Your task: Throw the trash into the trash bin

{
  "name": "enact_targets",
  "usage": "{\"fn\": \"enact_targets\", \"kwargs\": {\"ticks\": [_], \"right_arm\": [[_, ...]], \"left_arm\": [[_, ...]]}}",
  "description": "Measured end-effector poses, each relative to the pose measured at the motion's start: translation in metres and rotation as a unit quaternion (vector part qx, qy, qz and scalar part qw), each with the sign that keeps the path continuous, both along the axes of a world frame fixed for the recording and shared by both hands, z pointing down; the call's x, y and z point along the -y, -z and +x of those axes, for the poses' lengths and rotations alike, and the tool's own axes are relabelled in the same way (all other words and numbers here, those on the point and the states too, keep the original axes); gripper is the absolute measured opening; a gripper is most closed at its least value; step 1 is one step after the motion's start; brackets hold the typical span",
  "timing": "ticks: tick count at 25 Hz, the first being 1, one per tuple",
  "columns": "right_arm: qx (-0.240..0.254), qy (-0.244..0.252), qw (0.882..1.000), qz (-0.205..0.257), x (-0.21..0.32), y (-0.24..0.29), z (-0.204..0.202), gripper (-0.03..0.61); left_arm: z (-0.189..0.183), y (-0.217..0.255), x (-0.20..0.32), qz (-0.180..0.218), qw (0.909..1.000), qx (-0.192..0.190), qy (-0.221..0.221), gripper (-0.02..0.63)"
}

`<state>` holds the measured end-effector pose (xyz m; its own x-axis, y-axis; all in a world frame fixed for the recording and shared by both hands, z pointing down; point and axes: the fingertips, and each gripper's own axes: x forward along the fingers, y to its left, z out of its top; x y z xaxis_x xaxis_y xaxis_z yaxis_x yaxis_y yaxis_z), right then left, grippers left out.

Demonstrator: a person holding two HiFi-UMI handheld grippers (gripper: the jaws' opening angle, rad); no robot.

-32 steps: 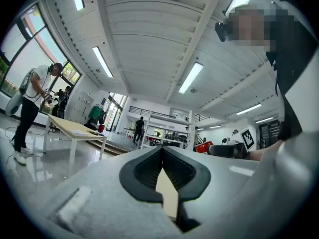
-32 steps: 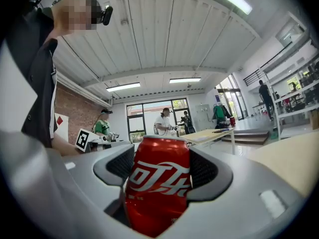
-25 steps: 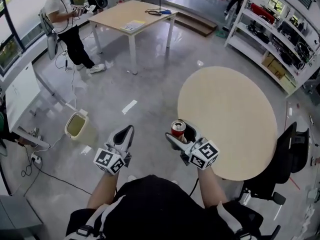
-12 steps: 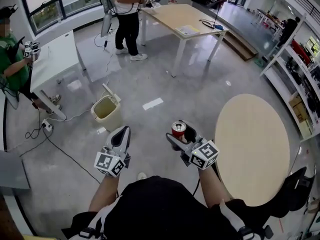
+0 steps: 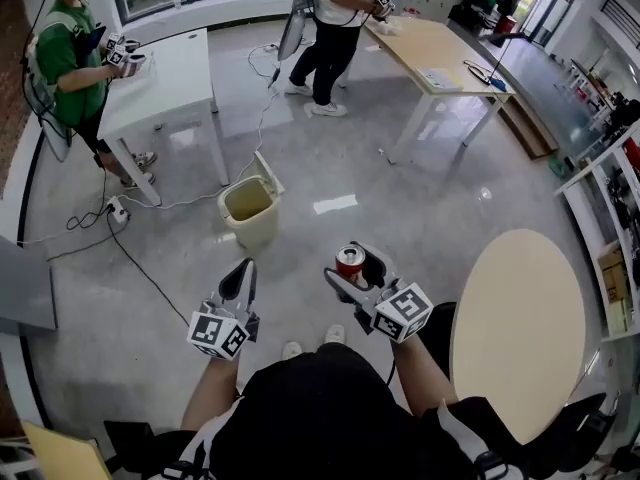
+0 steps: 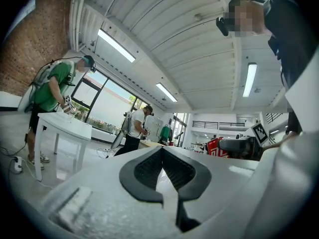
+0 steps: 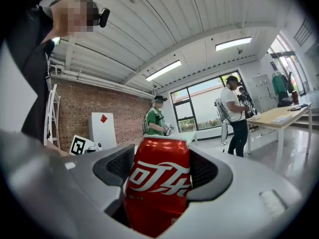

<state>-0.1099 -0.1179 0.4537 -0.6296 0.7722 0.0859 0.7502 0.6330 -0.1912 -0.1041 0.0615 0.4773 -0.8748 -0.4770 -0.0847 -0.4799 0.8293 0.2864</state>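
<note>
A red soda can (image 5: pixel 351 262) stands upright between the jaws of my right gripper (image 5: pixel 354 269), which is shut on it; the right gripper view shows the red soda can (image 7: pixel 158 183) filling the gap between the dark pads. My left gripper (image 5: pixel 241 280) is shut with nothing in it, its pads (image 6: pixel 144 171) pressed together. A cream trash bin (image 5: pixel 249 209) with its lid flipped open stands on the grey floor ahead and to the left of both grippers, roughly a body-length away.
A white table (image 5: pixel 165 68) with a person in green (image 5: pixel 62 53) stands at far left; cables (image 5: pixel 140 268) trail across the floor near the bin. A wooden table (image 5: pixel 440 58) and a second person (image 5: pixel 335 28) are at the back. A round wooden table (image 5: pixel 525 318) is at right.
The view has swung left: the round table slid to the right edge and the trash bin moved from far left to ahead of the grippers. Both grippers hold the same pose.
</note>
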Motion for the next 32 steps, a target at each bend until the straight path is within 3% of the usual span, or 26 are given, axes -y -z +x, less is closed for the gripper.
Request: {"fn": "enact_targets", "kwargs": {"ticks": [7,16,22,32], "right_arm": [[0.003,0.045,0.999,-0.023,-0.035,0.002,-0.055,0.336],[0.016,0.114,0.992,-0.054,-0.076,0.013,-0.156,0.336],[-0.003,0.139,0.987,-0.078,-0.088,0.007,-0.208,0.335],[-0.016,0.177,0.982,-0.056,-0.103,-0.014,-0.267,0.336]], "left_arm": [[-0.023,0.009,-0.036,-0.022,0.9986,-0.002,0.047,0.003],[-0.101,0.033,-0.069,-0.046,0.9918,0.028,0.116,0.003],[-0.136,0.028,-0.074,-0.054,0.9890,0.011,0.137,0.003],[-0.186,0.015,-0.069,-0.051,0.9849,-0.006,0.165,0.003]]}}
